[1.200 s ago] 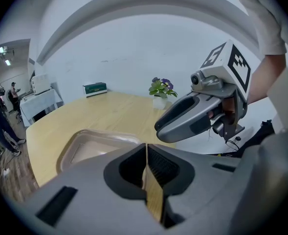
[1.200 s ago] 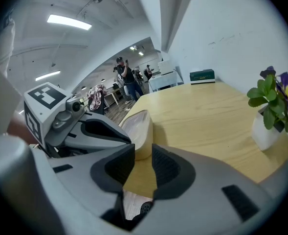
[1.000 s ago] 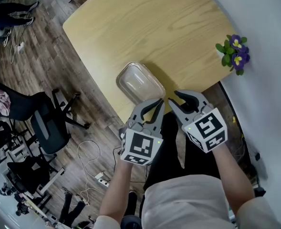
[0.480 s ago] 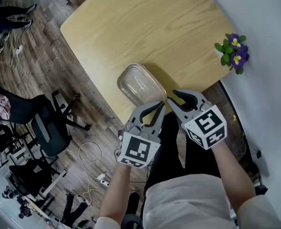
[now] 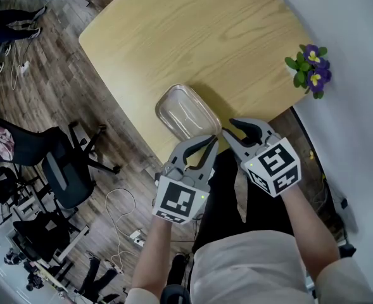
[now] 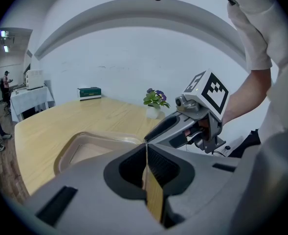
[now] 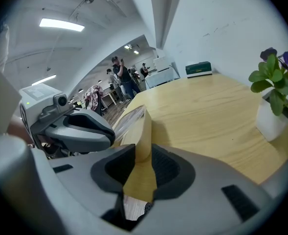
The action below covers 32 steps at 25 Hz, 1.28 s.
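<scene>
**Container** point(image 5: 186, 111): clear plastic, rectangular with rounded corners. It lies flat on the tabletop point(image 5: 192, 37), close to the edge nearest the person, in the same spot as 1.0 s ago.

**Left gripper** point(image 5: 210, 143): fingers point(image 6: 129, 166) closed tip to tip with nothing between them, as they were 1.2 s ago. The tips are just beside the container's near corner; contact cannot be told. In the head view its marker cube sits a little lower and further left than 1.0 s ago.

**Right gripper** point(image 5: 227, 128): fingers point(image 7: 166, 168) a narrow gap apart, gripping nothing. The container's corner shows through that gap, beyond the tips; 1.2 s ago it sat left of the gap. In the left gripper view this gripper now appears lower and smaller than 1.2 s ago.

**Plant** point(image 5: 309, 68): purple flowers in a white pot, at the tabletop's right side by the wall, well apart from the container.

**Green box** point(image 6: 89, 92): at the far end of the tabletop; its print is too small to read.

**Markings**: black-and-white square markers on both grippers' cubes, and a small green light on each cube.

**Surroundings**: wood floor point(image 5: 66, 94), office chair point(image 5: 63, 170), cables point(image 5: 120, 208). People point(image 7: 120, 75) stand far off in the right gripper view.
</scene>
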Motion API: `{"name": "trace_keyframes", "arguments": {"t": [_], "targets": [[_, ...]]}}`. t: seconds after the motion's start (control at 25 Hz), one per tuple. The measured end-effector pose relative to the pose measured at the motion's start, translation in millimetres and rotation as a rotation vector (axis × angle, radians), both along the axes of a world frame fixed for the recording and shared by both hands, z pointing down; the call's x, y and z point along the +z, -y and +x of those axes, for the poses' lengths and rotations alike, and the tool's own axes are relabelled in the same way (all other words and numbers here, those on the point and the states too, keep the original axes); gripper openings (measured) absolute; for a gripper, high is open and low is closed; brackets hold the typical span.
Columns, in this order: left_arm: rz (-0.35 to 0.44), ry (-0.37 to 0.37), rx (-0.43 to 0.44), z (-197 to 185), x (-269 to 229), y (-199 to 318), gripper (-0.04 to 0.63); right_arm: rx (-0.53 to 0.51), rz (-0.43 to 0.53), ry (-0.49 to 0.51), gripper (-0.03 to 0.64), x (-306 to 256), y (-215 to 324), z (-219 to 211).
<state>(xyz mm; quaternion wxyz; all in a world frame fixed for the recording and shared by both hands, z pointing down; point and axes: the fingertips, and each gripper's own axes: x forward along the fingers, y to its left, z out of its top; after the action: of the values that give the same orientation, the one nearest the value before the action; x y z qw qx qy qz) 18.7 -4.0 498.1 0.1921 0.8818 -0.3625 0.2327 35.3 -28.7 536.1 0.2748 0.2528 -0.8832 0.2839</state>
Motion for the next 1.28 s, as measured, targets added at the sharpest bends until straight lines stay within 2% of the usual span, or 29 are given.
{"name": "trace_keyframes", "arguments": {"t": [0.68, 1.28], "targets": [[0.0, -0.054, -0.025, -5.8, -14.0, 4.1, 0.012, -0.002, -0.005, -0.034, 0.109, 8.0, 4.0, 0.9], [0.031, -0.03, -0.034, -14.2, -32.2, 8.5, 0.012, 0.002, 0.015, -0.048, 0.11, 3.0, 7.9, 3.8]]}}
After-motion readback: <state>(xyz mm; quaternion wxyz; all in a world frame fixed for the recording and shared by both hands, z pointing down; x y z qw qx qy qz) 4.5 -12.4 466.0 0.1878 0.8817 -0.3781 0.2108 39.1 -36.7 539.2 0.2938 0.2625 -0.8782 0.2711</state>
